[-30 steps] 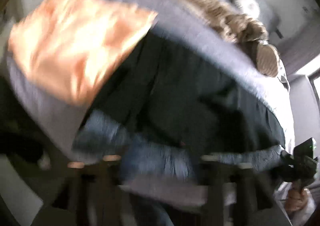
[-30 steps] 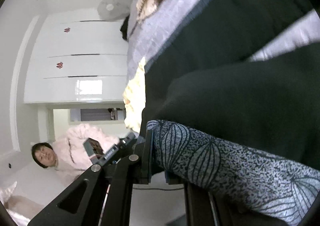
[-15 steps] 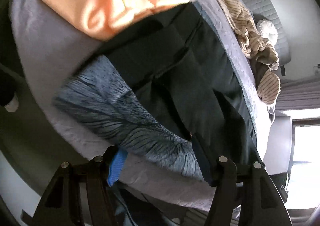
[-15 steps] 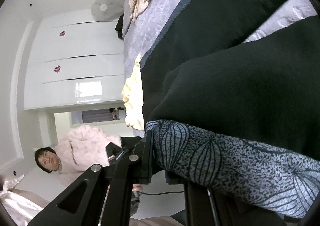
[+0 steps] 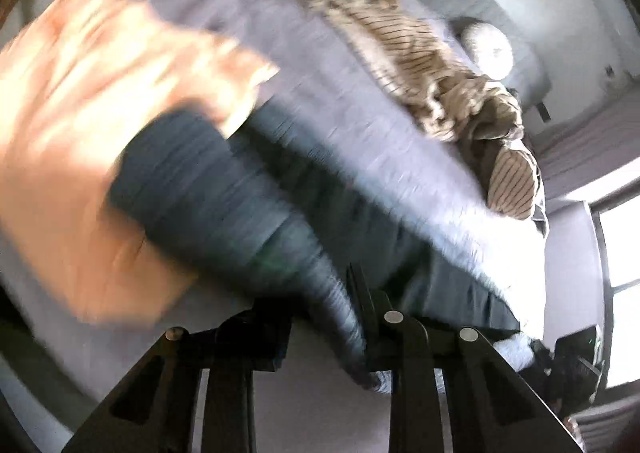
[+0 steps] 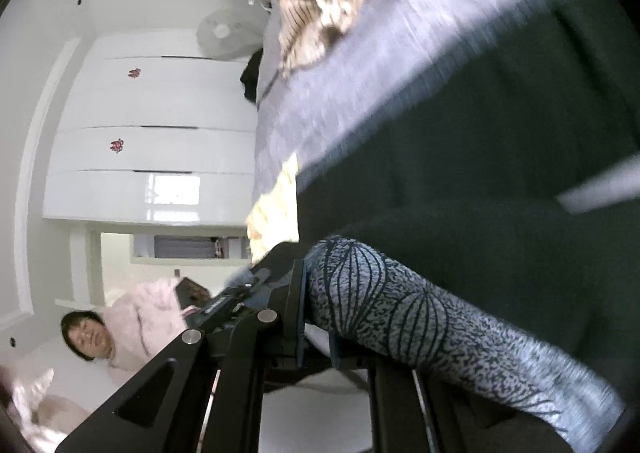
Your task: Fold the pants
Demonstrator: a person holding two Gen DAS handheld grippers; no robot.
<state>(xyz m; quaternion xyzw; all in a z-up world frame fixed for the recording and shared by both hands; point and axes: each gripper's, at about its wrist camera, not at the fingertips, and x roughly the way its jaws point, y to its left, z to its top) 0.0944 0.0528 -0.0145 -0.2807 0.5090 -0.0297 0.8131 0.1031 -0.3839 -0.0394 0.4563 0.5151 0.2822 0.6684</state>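
Across the lavender quilted bed [image 5: 360, 157], dark green-black soft pants [image 6: 500, 181] with a grey leaf-patterned waistband [image 6: 400, 313] are spread, that band being pinched by the closed right tool [image 6: 316, 317] and by the closed left tool [image 5: 320, 317].

A bed [image 5: 360, 157] covered by a lilac-grey spread is seen in a pale-walled room. A white wardrobe [image 6: 152, 141] with glossy doors is set against one wall, a pedestal fan [image 6: 224, 35] beside it. Daylight is admitted through a window [image 5: 620, 253] at the bed's far corner.
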